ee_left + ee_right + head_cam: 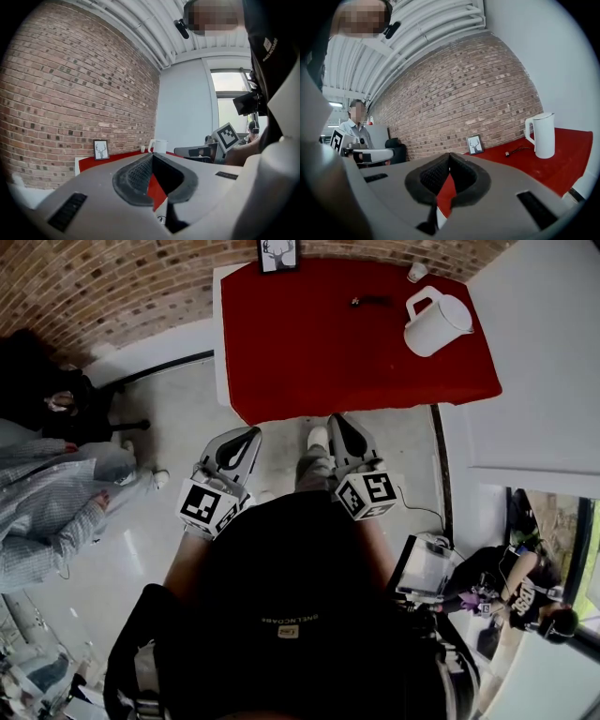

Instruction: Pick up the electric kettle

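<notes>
Head view: the left gripper [249, 432] and right gripper [336, 418] have their fingers [136, 177] pressed together on nothing. They are above the floor [187, 409], just short of the near edge of the red counter [300, 352], with a shoe [318, 437] between them. The white electric kettle [434, 322] stands upright near the counter's far right corner, well apart from both. A dark cable [370, 302] lies left of it, a small cup [417, 272] sits at the far right corner, and a framed picture [278, 253] stands at the far edge.
</notes>
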`<state>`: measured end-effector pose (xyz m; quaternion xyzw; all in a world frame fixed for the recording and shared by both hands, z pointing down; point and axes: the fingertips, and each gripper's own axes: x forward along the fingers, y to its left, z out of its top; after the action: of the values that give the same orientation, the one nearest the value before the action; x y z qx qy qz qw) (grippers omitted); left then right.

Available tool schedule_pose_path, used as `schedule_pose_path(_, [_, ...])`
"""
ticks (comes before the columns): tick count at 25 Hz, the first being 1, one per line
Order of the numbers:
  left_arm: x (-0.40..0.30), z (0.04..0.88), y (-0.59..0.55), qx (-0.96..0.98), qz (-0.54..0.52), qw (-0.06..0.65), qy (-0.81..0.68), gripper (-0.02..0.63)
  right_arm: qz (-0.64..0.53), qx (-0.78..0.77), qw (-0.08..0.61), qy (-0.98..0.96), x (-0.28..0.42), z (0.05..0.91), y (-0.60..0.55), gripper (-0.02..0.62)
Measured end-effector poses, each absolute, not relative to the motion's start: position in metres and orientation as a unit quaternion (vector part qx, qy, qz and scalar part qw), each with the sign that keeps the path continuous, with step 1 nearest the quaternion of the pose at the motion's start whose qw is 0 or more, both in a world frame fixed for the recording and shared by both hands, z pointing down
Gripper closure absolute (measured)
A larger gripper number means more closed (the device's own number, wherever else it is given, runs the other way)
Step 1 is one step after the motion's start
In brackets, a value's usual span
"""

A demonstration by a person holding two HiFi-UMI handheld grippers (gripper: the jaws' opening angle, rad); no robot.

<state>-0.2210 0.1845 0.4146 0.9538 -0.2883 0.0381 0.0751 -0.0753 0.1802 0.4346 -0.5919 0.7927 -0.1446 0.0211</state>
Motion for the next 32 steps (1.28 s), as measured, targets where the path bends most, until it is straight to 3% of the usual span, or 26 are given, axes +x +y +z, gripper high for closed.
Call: schedule_pose_path(32, [-0.082,0.429,0.003,0.936,0.087,0.101,-0.326,0.601,-0.211,-0.564,0.029,0.798,0.061,0.476,-0.012,0.591])
